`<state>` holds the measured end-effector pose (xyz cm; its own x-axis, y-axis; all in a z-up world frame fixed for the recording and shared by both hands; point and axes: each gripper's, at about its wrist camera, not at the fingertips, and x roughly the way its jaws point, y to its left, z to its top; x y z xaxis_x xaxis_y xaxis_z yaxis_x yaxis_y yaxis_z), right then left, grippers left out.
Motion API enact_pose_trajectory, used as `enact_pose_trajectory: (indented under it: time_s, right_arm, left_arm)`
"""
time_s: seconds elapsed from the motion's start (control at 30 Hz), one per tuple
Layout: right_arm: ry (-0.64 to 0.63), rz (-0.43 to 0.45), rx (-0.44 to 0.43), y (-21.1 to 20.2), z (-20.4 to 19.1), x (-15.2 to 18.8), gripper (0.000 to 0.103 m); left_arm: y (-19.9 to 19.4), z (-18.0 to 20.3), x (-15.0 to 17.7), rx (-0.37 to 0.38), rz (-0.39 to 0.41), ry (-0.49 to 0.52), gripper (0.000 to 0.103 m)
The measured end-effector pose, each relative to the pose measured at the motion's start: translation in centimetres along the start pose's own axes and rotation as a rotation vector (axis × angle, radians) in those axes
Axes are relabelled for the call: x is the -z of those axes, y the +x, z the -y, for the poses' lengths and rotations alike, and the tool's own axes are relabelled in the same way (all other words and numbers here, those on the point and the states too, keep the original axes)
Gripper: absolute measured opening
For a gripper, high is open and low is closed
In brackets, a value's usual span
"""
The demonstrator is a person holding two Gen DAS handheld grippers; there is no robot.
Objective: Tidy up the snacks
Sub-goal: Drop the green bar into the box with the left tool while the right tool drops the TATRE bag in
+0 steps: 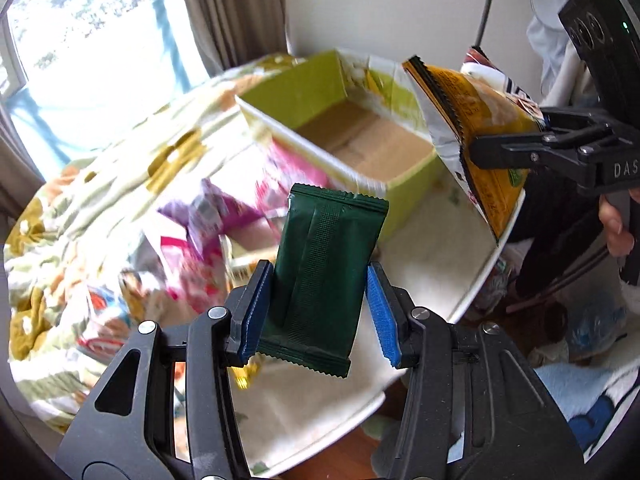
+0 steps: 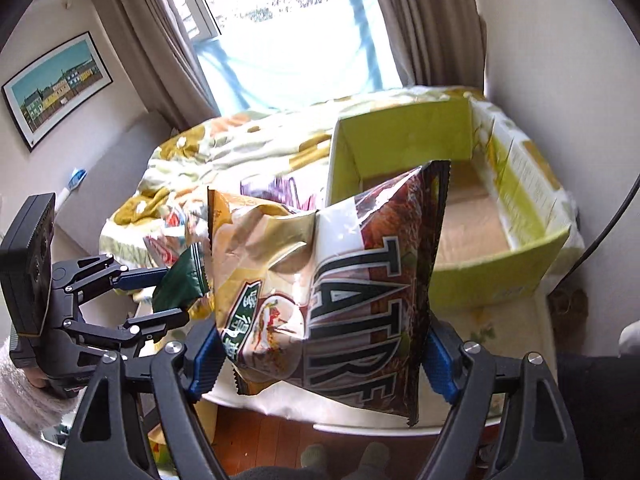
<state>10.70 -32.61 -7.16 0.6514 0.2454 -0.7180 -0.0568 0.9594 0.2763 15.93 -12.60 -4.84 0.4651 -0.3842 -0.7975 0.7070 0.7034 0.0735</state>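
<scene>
- Left gripper (image 1: 316, 312): jaws closed on a small, flat, dark green foil sachet (image 1: 326, 280) with crimped, saw-toothed ends. The blue ribbed pads (image 1: 256, 312) bear on its two long edges, and its long axis runs up the middle of the left wrist view.
- Right gripper (image 2: 320, 360): jaws clamped across two glossy, crinkled snack bags held together, a tan and gold one (image 2: 260, 280) and a brown and white one with large dark lettering (image 2: 372, 292). Both are air-puffed and crumple under the pads. Their long axes run up the frame, tipped towards upper right.
- Key relation: the open green cardboard box (image 1: 312, 92) with a bare brown floor lies beyond and below both loads, in the upper centre of the left wrist view and the upper right of the right wrist view. It appears empty.
- Judgement: the right gripper's bags stand nearer the box. In the left wrist view they hang at its right-hand end, while the sachet sits short of the near wall.
- The box rests on a round white table (image 1: 460, 304) partly draped in a rumpled floral cloth of yellow, green and white (image 1: 120, 184).
- More bright pink and purple packets (image 1: 208, 224) lie on the table at centre left of the left wrist view, blurred, just beside the box's near wall. These are judged still to be sorted.
- Risk, as a judgement: the slick film may slip in the pads.
</scene>
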Motion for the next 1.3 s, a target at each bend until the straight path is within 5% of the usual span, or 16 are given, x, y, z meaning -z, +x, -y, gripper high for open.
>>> enact_pose_trajectory:
  time_s: [0.37,0.73,0.93,1.0,1.03,1.07,1.1,1.3]
  right_arm:
    - [0.001,0.016,0.006,2.2,6.4,-9.5,0.079]
    - [0.035,-0.101,0.04,8.6,15.7,-17.5,0.079]
    - [0.027,-0.159,0.053,11.0,18.8,-18.4,0.079]
    - [0.026,-0.172,0.056,11.5,19.5,-18.6,0.08]
    - [0.027,-0.177,0.057,11.7,19.8,-18.6,0.08]
    - [0.029,-0.18,0.057,11.9,20.0,-18.7,0.08]
    - [0.03,-0.181,0.059,12.0,20.2,-18.6,0.08]
    - [0.005,-0.179,0.091,11.9,20.1,-18.4,0.081]
  left_arm:
    - [6.6,-3.5,-12.8,-0.063,0.041,-0.181,0.043]
    - [21.2,-4.0,-21.9,-0.058,-0.108,-0.378,0.043]
    - [27.2,-3.3,-23.1,-0.08,-0.222,-0.386,0.043]
    - [28.3,-3.1,-23.3,-0.07,-0.242,-0.386,0.048]
    - [28.7,-3.1,-23.3,-0.07,-0.251,-0.389,0.065]
    - [28.9,-3.1,-23.3,-0.078,-0.253,-0.392,0.095]
    - [29.2,-3.2,-23.4,-0.087,-0.241,-0.395,0.103]
    - [27.3,-3.6,-22.2,-0.126,-0.228,-0.391,0.102]
